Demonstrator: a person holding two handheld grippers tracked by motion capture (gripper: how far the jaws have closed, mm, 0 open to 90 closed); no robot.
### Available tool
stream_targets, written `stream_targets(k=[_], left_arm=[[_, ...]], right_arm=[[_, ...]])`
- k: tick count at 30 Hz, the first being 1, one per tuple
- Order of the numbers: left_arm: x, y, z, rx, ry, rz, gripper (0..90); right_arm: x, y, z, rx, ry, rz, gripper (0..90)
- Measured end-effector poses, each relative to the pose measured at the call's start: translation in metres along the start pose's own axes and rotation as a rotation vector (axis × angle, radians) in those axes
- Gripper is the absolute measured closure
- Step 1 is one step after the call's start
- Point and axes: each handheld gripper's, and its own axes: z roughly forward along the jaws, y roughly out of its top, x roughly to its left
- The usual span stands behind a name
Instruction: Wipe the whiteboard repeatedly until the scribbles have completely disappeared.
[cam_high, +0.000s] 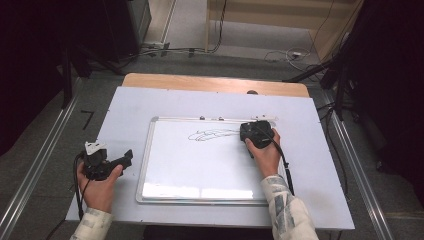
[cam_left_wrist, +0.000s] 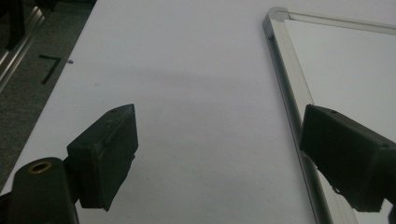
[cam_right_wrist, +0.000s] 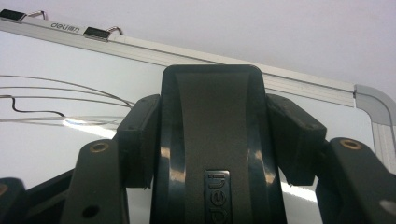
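Eraser (cam_right_wrist: 212, 154) pinched in right gripper (cam_high: 256, 134) on whiteboard (cam_high: 200, 170) beside scribble (cam_high: 212, 135); left gripper (cam_high: 105, 162) spread wide, resting beside frame.

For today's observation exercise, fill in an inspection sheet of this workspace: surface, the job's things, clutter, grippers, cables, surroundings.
Surface: pale board lying on a wooden table; a black mark near its left edge.
Job's things: whiteboard lying flat, black scribbled lines near its top edge; black eraser upright on the board's upper right.
Clutter: nothing seen.
Grippers: left gripper open, empty, left of the whiteboard's frame; right gripper shut on the eraser.
Cables: one trails from each gripper toward the person; more lie on the floor beyond the table.
Surroundings: grey floor, metal rails at both sides, dark equipment at the edges.
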Motion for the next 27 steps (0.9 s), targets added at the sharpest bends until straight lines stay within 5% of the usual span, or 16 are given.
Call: stream_targets(k=[12,27], left_arm=[[-0.001,0.0,0.0,-0.001,0.0,0.003,12.6],[-0.001,0.0,-0.001,-0.003,-0.003,0.001,12.6]], right_arm=[[0.003,-0.001,0.001,-0.003,0.011,-0.015,39.3],[0.025,0.004,0.006,-0.002,0.04,-0.06,39.5]])
